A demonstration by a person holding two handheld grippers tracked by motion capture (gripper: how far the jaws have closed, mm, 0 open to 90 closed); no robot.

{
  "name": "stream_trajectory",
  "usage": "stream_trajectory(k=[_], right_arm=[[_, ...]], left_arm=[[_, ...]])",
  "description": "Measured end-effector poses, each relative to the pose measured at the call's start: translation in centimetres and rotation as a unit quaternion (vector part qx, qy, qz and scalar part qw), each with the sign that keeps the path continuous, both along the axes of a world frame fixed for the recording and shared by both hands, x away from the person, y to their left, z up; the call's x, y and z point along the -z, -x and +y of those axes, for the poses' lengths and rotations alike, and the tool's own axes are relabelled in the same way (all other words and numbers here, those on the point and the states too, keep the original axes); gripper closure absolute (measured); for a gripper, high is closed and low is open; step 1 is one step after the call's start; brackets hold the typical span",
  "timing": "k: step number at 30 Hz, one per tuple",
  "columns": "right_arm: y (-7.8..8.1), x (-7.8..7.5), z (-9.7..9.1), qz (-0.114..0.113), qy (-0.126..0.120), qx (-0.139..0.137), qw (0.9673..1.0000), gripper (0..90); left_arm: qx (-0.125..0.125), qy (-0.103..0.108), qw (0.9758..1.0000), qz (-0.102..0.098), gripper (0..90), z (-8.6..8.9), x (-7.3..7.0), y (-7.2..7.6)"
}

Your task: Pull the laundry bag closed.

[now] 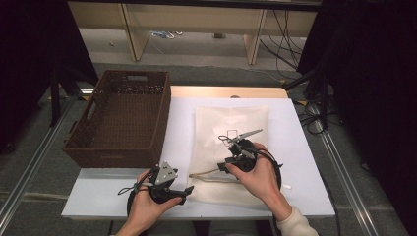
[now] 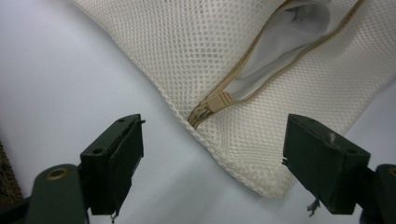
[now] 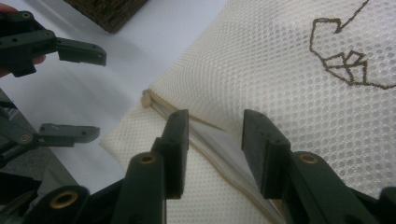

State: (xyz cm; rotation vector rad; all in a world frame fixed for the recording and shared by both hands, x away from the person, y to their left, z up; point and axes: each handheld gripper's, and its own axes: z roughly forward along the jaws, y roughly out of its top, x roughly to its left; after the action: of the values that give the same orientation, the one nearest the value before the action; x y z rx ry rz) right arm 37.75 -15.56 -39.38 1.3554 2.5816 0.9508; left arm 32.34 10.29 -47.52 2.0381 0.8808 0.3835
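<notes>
This looks like a lab or recording room set up for tests. A small white table [image 1: 295,147] stands between black curtains [image 1: 373,73] on both sides. Metal rails [image 1: 29,167] run along the grey carpet floor [image 1: 39,196] past the table's left and right edges. Loose cables [image 1: 285,34] lie beyond the far edge, under a pale wooden bench [image 1: 196,19].

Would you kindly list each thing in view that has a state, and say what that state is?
Mesh bag: lying flat on the table, zip partly open.
Zip pull: at the bag's corner, ungripped.
Basket: upright, empty.
Left hand-held gripper: open, holding nothing.
Right hand-held gripper: open, straddling the zip opening.
</notes>
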Motion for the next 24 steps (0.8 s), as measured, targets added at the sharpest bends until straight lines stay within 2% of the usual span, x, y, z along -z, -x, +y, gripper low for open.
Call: stream_trajectory(k=[1, 2, 3, 5, 6, 8, 10, 13, 14, 16, 17, 18, 19, 21, 23, 24], right_arm=[[-0.2, 0.0, -0.1, -0.004, 0.005, -0.013, 0.9999, 63.1], [-0.2, 0.1, -0.1, -0.001, 0.004, -0.011, 0.9999, 63.2], [-0.2, 0.1, 0.0, 0.004, 0.003, -0.008, 1.0, 63.3], [-0.2, 0.2, 0.1, 0.004, 0.002, -0.014, 0.9999, 63.6], [-0.1, 0.2, 0.2, 0.009, 0.0, -0.011, 0.9999, 63.7], [-0.1, 0.2, 0.3, 0.005, 0.002, -0.016, 0.9999, 63.8], [-0.1, 0.2, 0.5, 0.006, 0.001, -0.018, 0.9998, 64.0], [0.0, 0.3, 0.6, 0.008, -0.001, -0.018, 0.9998, 64.6], [0.1, 0.3, 0.7, 0.016, -0.002, -0.012, 0.9998, 64.7], [-0.1, 0.5, 0.8, 0.012, -0.003, -0.02, 0.9997, 65.6], [-0.1, 0.6, 1.0, 0.019, -0.007, -0.019, 0.9996, 66.2], [-0.1, 0.7, 1.2, 0.025, -0.008, -0.018, 0.9995, 66.6], [-0.1, 0.8, 1.3, 0.025, -0.006, -0.02, 0.9995, 66.9], [-0.1, 0.9, 1.9, 0.023, -0.007, -0.027, 0.9993, 67.7], [-0.1, 1.0, 2.5, 0.025, -0.008, -0.037, 0.999, 68.5], [0.0, 1.0, 2.9, 0.031, -0.01, -0.036, 0.9988, 69.2]], left_arm=[[0.005, 0.001, 1.0, 0.007, 20.7, 0.1, 0.0, -0.1], [-0.002, 0.01, 0.9999, -0.002, 20.8, -0.1, 0.2, -0.1], [-0.002, 0.013, 0.9999, -0.002, 20.9, -0.1, 0.2, -0.1], [0.005, -0.001, 1.0, 0.007, 21.1, 0.1, 0.2, -0.2], [-0.004, 0.012, 0.9998, 0.014, 21.2, -0.1, 0.4, -0.1], [-0.001, 0.007, 1.0, 0.003, 21.2, -0.1, 0.4, -0.1], [0.001, 0.0, 1.0, 0.004, 21.3, 0.0, 0.4, -0.1], [-0.007, 0.013, 0.9999, 0.004, 21.7, -0.1, 0.5, -0.1], [-0.015, 0.014, 0.9997, 0.01, 22.3, -0.1, 0.4, -0.1], [-0.008, 0.015, 0.9998, 0.009, 22.5, 0.0, 0.4, -0.1], [-0.01, 0.021, 0.9997, 0.009, 22.5, 0.0, 0.4, -0.1], [-0.014, 0.019, 0.9997, 0.003, 22.5, 0.0, 0.4, 0.0], [-0.01, 0.007, 0.9999, 0.005, 22.5, 0.1, 0.3, 0.1], [-0.008, 0.019, 0.9998, 0.008, 22.6, 0.1, 0.4, 0.1], [-0.009, 0.015, 0.9998, 0.013, 22.7, 0.1, 0.3, 0.1], [0.0, 0.01, 0.9999, -0.011, 22.7, 0.1, 0.3, -0.2]])
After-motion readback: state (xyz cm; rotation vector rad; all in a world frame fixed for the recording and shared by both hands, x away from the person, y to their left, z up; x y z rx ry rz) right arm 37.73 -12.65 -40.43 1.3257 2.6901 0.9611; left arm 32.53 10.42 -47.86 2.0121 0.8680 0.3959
